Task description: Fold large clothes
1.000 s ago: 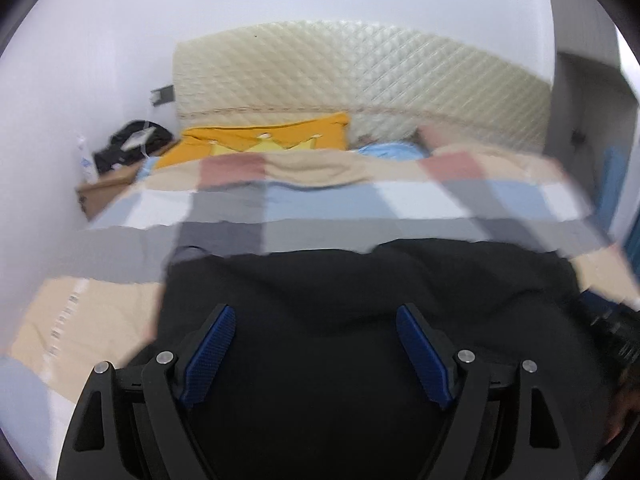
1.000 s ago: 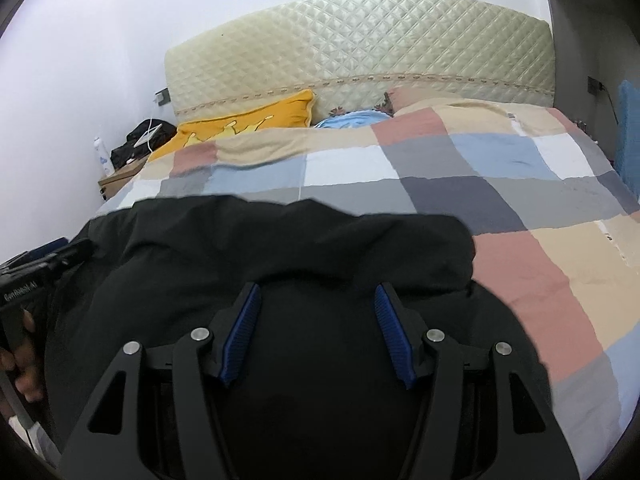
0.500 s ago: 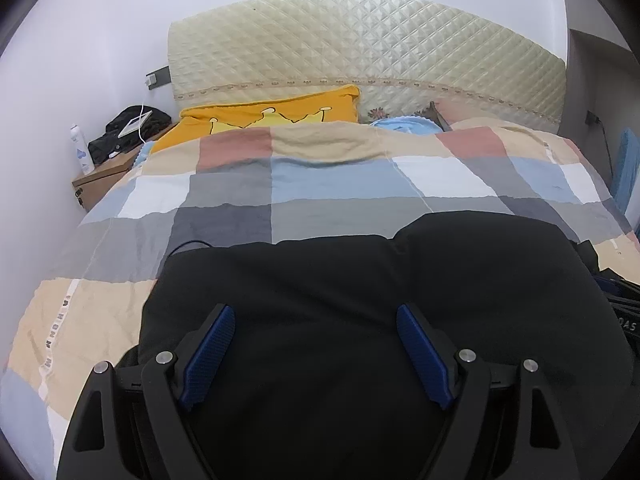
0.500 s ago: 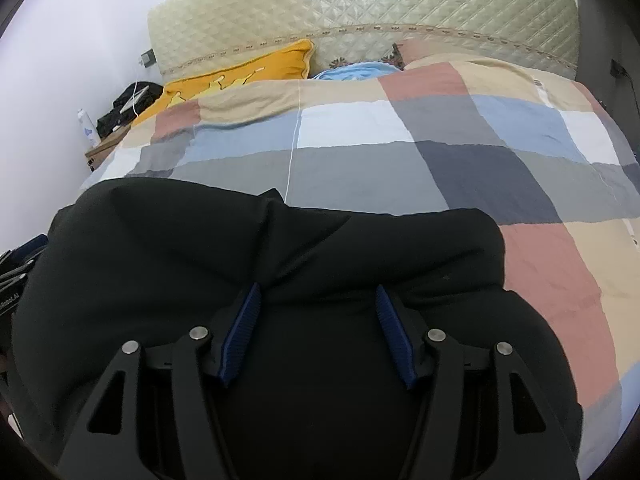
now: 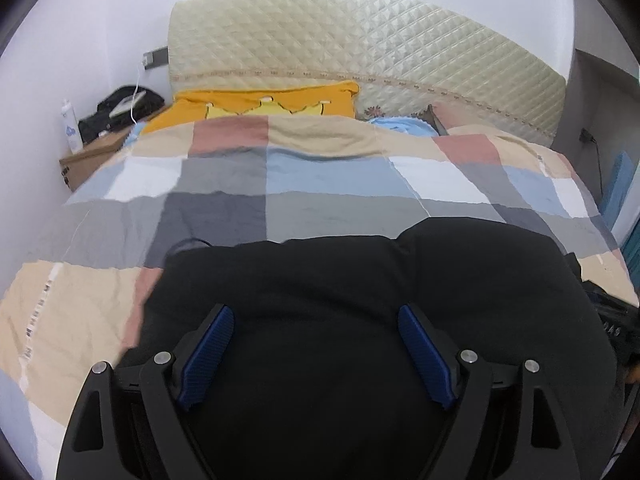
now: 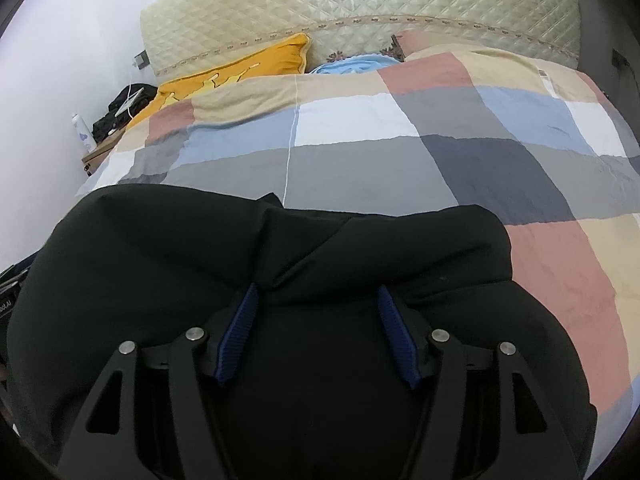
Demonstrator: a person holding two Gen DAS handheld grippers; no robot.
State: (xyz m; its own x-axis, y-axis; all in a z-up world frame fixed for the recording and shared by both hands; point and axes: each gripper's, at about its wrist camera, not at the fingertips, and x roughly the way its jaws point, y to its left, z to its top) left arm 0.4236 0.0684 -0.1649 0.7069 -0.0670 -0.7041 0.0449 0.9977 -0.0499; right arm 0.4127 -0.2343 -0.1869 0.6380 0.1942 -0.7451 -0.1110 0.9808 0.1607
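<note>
A bedroom with white walls holds a bed covered by a checked quilt [image 5: 320, 176] in blue, grey, white, beige and dusty pink squares. Behind it stands a cream quilted headboard [image 5: 360, 48]. A black garment [image 5: 360, 280], bulky and folded over on itself, lies across the near part of the quilt and fills the lower half of both views; in the right wrist view its top layer [image 6: 280, 248] ends in a folded edge facing the headboard. A yellow pillow [image 5: 264, 104] leans at the head of the bed, with a light blue cloth [image 5: 400, 124] beside it. To the left of the bed a wooden nightstand [image 5: 92, 152] carries a black bag [image 5: 120, 108] and a white bottle [image 5: 70, 124].

The left gripper [image 5: 316, 344] hangs over the garment with its 2 blue pads [image 5: 208, 356] spread wide, gripping nothing. The right gripper [image 6: 316, 328] also sits over the black fabric, its pads [image 6: 240, 328] set narrower yet clearly apart, with cloth lying between them but not pinched.
</note>
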